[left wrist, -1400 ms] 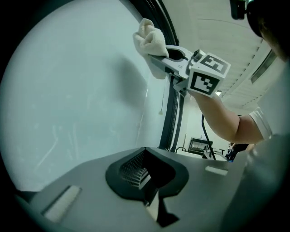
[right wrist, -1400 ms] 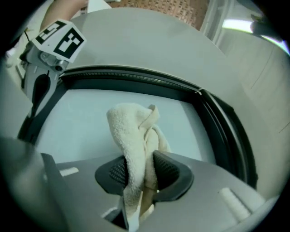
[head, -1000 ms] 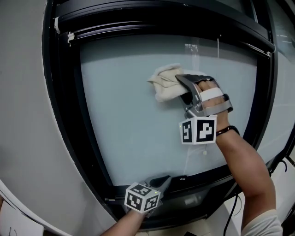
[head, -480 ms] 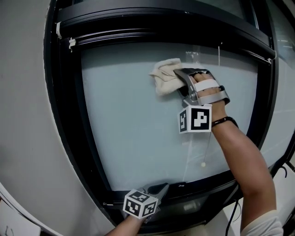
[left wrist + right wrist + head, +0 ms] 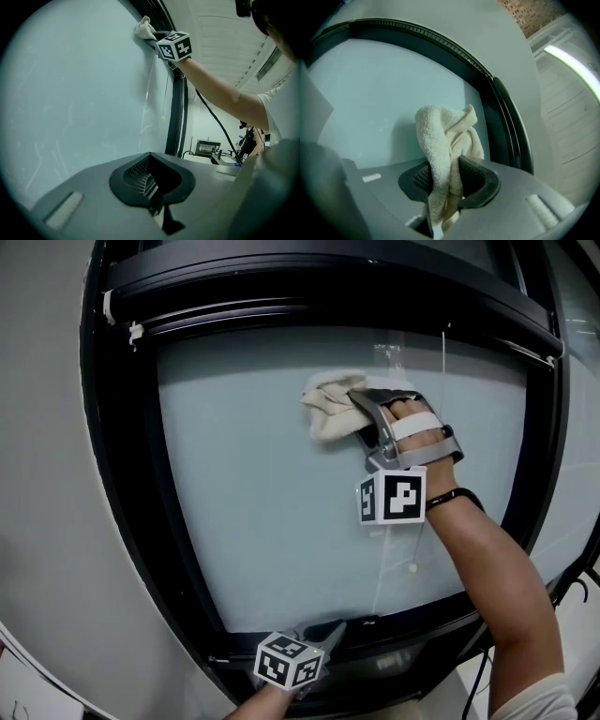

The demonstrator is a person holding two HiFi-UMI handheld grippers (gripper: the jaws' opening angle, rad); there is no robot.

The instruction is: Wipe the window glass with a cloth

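Cream cloth (image 5: 328,411) lies bunched against the upper window glass (image 5: 253,512), clamped between the jaws of the right gripper (image 5: 364,409) — most of it sticks out past the tips. The left gripper (image 5: 325,632) — jaws together, empty — sits low by the bottom frame (image 5: 403,636).

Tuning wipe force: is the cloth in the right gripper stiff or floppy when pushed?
Probably floppy: the cloth droops in folds above the right gripper, whose jaws pinch it. Looks terry and light, so it may bunch on the window glass.

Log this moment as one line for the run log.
right gripper: shut on cloth, cloth against upper window glass | left gripper: shut, empty, low by bottom frame
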